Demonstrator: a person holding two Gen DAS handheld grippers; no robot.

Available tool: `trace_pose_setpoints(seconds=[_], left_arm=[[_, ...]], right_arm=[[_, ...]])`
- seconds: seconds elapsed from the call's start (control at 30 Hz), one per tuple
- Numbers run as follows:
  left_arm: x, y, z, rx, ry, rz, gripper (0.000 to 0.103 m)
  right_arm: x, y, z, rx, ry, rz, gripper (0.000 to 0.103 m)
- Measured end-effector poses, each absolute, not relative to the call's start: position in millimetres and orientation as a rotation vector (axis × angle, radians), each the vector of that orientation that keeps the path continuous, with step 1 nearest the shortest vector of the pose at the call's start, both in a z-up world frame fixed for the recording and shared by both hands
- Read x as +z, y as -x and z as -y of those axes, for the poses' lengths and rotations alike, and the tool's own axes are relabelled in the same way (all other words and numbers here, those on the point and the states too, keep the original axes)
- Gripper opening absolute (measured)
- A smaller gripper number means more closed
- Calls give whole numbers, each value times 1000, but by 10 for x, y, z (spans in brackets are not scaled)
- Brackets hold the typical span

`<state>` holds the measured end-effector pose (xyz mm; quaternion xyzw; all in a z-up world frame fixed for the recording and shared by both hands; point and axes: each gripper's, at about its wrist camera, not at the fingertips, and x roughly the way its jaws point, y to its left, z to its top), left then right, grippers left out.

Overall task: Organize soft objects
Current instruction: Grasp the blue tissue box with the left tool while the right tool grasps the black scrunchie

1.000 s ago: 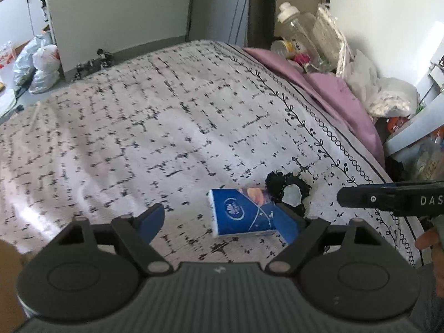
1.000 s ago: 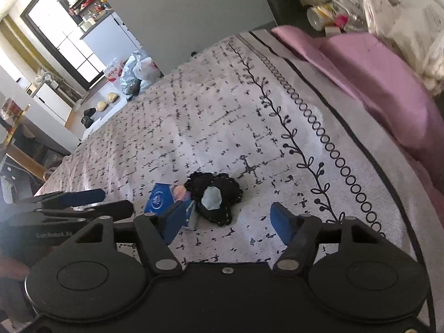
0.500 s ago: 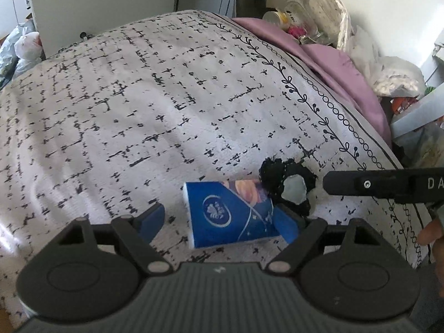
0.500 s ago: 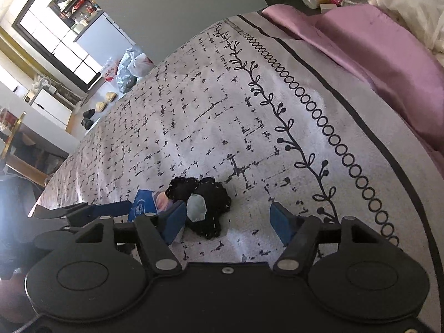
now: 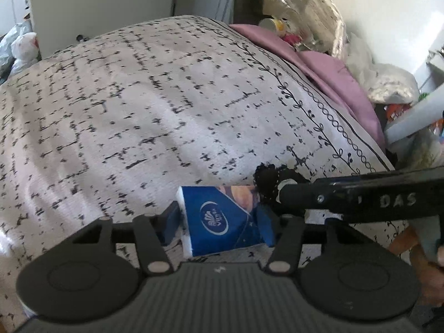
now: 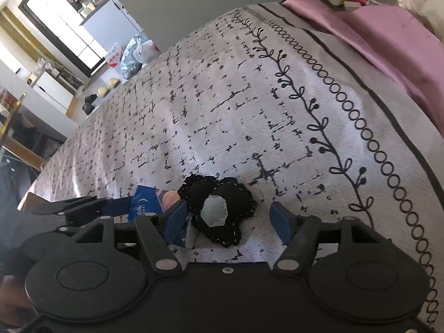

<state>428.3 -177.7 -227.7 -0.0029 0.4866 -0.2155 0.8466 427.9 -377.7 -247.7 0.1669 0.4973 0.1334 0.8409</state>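
Note:
A blue tissue pack [image 5: 219, 219] lies on the patterned bedspread [image 5: 138, 111], tilted, between the fingers of my left gripper [image 5: 217, 223]. The jaws are closing and both blue pads touch its sides. Right beside the pack sits a black crocheted flower-shaped piece [image 6: 236, 194] with a pale centre. My right gripper [image 6: 229, 216] stands open around it, its pads apart from it on both sides. The right wrist view shows the tissue pack [image 6: 147, 199] and the left gripper [image 6: 77, 205] at lower left. The right gripper [image 5: 360, 197] crosses the left wrist view, covering part of the black piece [image 5: 267, 177].
A purple sheet [image 6: 388, 41] runs along the bed's far right edge. Behind it stand bottles and plastic bags [image 5: 291, 5] against the wall. Bags lie on the floor [image 6: 138, 50] beyond the bed's far end. A hand [image 5: 421, 252] holds the right gripper.
The left jaws have narrowed onto the tissue pack. Both grippers have come lower and closer to the bed; the right one has moved in around the black piece.

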Motion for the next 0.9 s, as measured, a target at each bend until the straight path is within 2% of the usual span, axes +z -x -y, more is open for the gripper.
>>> trace_pose_setpoints(seconds=[0.13,0.17,0.2,0.23,0.3,0.43,0.47,0.53,0.9], left_arm=[[-2224,-4220,1705,-445,3,-1008,49],[-2209,-4202,1686,-444,1,-1004,48],[-2196,-4194,1661,-441,6,-1000,47],[-2182,-4184,1629,-435,11,-999,45],[-2159,-4177,1562,-420,26,-996,43],[-2095,-4167,1439,-385,52,-995,38],[-2057,-4152,1414,-384,50,-987,33],[-1992,-4113,1368,-383,50,-975,30],[-1620,-3801,1189,-396,70,-896,24]], right_arm=[[-2513,-4284,3700,257,-326,-1046,65],[-2510,-4274,3668,251,-305,-1041,60],[-2510,-4261,3630,238,-269,-1041,44],[-2507,-4249,3606,231,-241,-1041,35],[-2498,-4227,3582,238,-242,-1052,28],[-2432,-4140,3550,227,-244,-1064,25],[-2410,-4106,3547,224,-247,-1063,24],[-2353,-4024,3552,217,-251,-1056,24],[-1973,-3662,3510,208,-252,-991,24]])
